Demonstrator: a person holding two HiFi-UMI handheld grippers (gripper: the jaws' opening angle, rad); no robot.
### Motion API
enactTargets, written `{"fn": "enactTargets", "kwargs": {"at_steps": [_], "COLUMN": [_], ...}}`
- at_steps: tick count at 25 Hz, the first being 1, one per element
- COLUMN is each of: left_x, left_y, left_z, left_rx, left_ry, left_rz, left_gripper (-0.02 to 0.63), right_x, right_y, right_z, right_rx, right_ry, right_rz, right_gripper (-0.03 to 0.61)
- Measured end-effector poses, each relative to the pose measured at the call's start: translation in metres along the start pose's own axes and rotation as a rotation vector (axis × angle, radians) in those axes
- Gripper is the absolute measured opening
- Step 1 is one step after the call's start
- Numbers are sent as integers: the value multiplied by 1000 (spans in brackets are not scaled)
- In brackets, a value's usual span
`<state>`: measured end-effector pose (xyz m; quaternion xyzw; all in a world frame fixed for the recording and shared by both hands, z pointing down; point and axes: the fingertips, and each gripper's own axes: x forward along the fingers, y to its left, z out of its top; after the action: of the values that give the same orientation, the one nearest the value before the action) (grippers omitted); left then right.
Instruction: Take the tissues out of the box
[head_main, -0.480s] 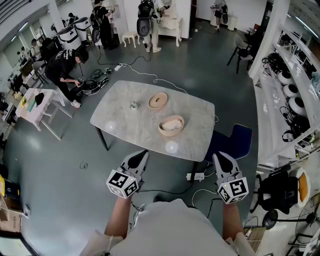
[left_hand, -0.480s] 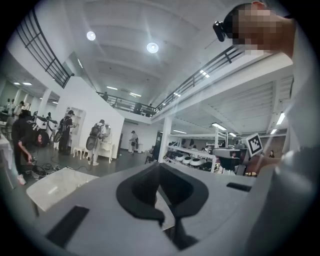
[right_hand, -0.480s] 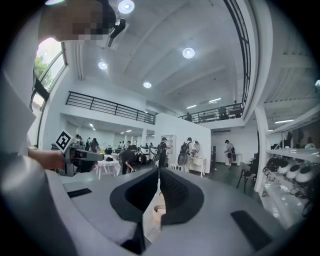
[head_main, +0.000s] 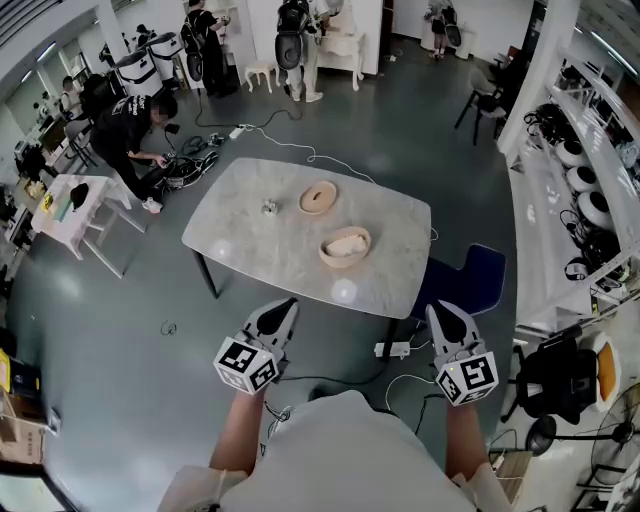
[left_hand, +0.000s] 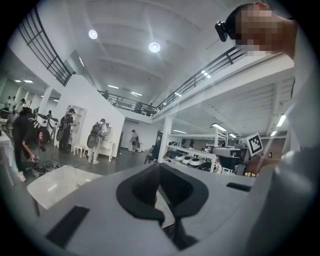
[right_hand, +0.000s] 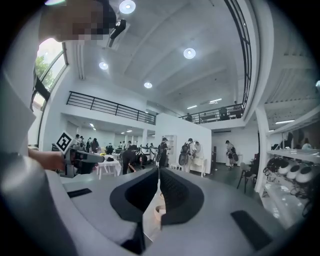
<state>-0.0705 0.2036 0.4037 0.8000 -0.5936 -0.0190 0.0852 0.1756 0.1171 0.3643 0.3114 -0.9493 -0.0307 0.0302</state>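
A round wooden tissue box (head_main: 345, 247) with white tissue in it stands on the grey marble table (head_main: 250, 250), towards its near right. Its round wooden lid (head_main: 318, 197) lies further back, with a small metal object (head_main: 268, 208) to its left. Both grippers hang in front of the person's body, well short of the table's near edge. My left gripper (head_main: 283, 308) is shut with nothing in it, and so is my right gripper (head_main: 441, 312). In the left gripper view the jaws (left_hand: 160, 172) meet. In the right gripper view the jaws (right_hand: 158, 175) meet too, the table beyond.
A blue chair (head_main: 470, 280) stands at the table's right end, with a power strip (head_main: 393, 351) and cables on the floor near it. A person (head_main: 135, 135) crouches at back left beside a small white table (head_main: 75, 215). Shelves with gear (head_main: 575, 190) line the right.
The table has shifted very slightly in the head view. Both grippers keep their places and stay shut.
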Motion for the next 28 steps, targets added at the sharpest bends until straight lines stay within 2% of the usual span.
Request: {"fn": "enactTargets", "kwargs": {"at_steps": [7, 21, 23, 25, 28], "left_x": [-6, -22, -22, -21, -21], "left_y": [6, 40, 47, 50, 53], "left_z": [-4, -15, -17, -19, -20], "left_rx": [-4, 0, -1, -6, -16], "left_ry": [5, 31, 32, 36, 39], "left_rz": [-16, -42, -41, -47, -57], "left_gripper": [8, 9, 32, 86, 86], "right_x": [4, 26, 31, 34, 37], "right_y": [8, 44, 48, 50, 51], "right_z": [-2, -16, -19, -23, -25], "right_rx": [46, 65, 69, 74, 81], "right_ry": [4, 42, 49, 55, 64], "right_rz": [-28, -65, -70, -79, -90], "right_gripper": [37, 37, 38, 37, 37]}}
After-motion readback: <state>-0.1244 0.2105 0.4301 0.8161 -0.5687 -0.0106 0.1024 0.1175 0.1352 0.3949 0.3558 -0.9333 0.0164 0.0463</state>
